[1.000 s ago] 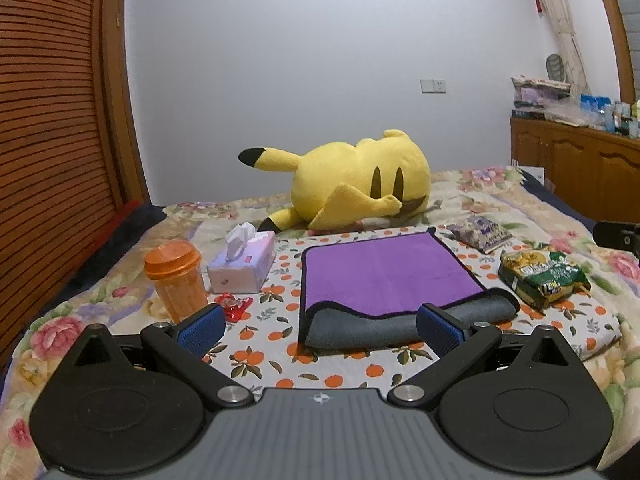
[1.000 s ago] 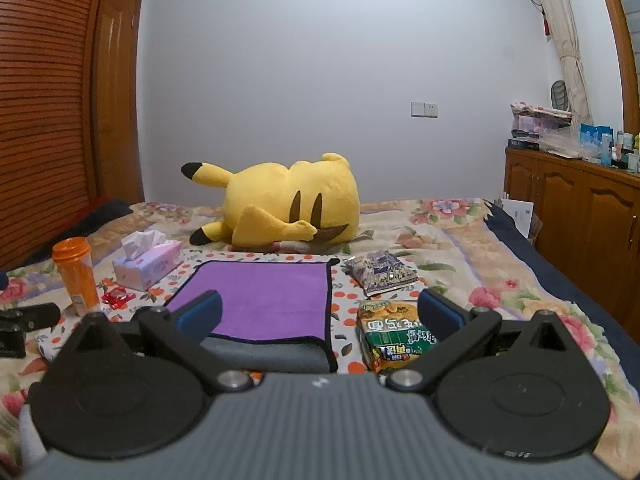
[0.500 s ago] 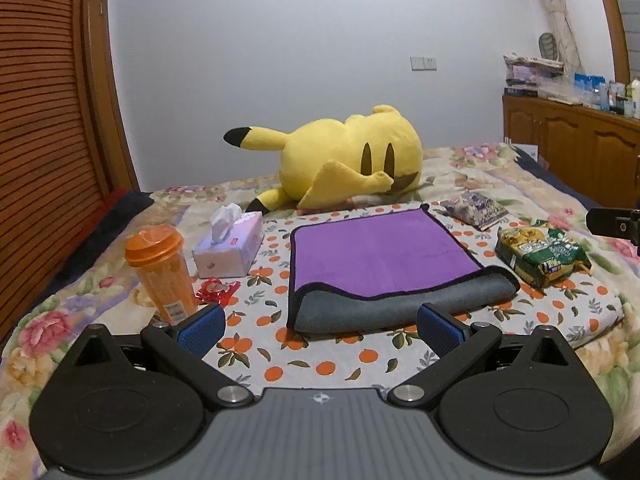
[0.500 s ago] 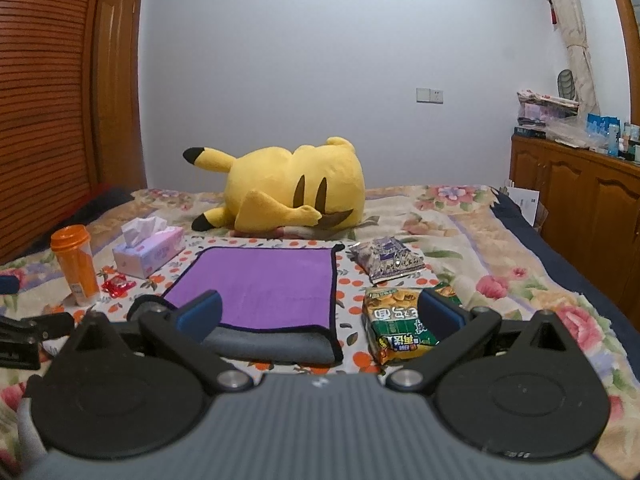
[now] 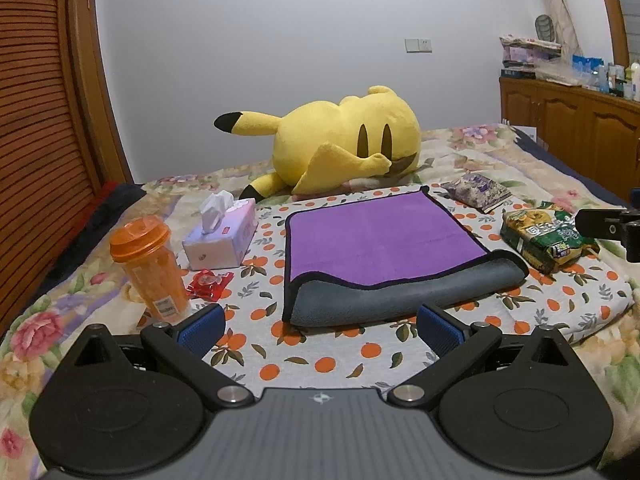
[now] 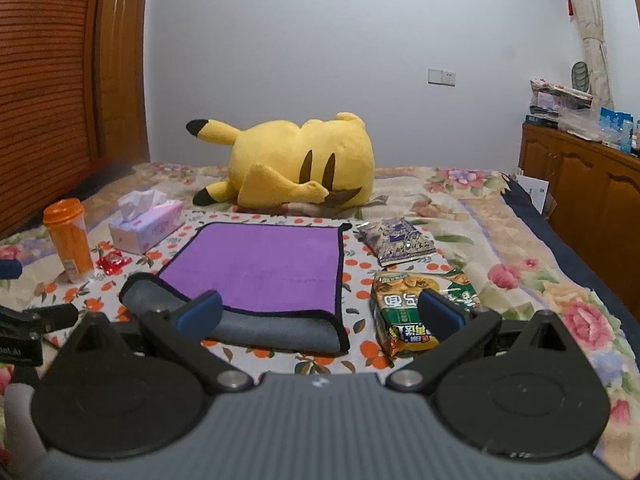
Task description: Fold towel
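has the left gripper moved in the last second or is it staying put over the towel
Yes. In the left wrist view the towel and plush have slid lower and grown, so the open left gripper has advanced toward the towel, tilting slightly up.

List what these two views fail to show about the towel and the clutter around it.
- Towel: right wrist view, the near left corner sits behind a finger.
- Green snack bag: same view, partly covered by the other finger.
- Sideboard clutter: left wrist view, too small to identify.
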A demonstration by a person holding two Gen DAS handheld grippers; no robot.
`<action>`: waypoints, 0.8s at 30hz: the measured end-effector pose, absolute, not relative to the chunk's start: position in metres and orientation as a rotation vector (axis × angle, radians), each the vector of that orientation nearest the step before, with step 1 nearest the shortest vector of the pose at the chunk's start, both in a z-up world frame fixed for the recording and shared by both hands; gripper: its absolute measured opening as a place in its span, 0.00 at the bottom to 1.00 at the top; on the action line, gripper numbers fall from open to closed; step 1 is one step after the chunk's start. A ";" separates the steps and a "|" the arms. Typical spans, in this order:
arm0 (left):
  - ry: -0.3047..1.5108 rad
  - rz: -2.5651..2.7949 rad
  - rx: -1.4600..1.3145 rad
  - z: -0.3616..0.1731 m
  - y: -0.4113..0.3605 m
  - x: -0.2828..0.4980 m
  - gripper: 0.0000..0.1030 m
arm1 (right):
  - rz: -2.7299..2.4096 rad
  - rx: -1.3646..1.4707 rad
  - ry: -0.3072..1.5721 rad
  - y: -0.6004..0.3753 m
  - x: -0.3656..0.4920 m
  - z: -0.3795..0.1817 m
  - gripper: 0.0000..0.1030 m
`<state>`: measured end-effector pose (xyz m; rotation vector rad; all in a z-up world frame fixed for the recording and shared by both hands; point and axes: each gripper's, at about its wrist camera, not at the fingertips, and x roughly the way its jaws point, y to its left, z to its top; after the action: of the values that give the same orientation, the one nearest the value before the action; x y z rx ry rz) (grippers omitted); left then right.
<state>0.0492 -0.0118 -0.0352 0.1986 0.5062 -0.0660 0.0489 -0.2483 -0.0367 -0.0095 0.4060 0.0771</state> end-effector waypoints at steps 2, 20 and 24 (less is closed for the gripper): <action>0.511 -0.066 0.197 -0.036 -0.011 0.053 1.00 | 0.084 -0.011 0.412 -0.247 0.052 -0.038 1.00; 0.548 -0.064 0.200 -0.045 -0.010 0.093 1.00 | 0.143 -0.029 0.466 -0.242 0.087 -0.047 1.00; 0.552 -0.067 0.205 -0.048 -0.010 0.101 1.00 | 0.154 -0.033 0.475 -0.241 0.094 -0.048 1.00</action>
<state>0.1012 -0.0101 -0.0475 0.2053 0.5519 -0.0671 0.0942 -0.2409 -0.0481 -0.0327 0.4751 0.1543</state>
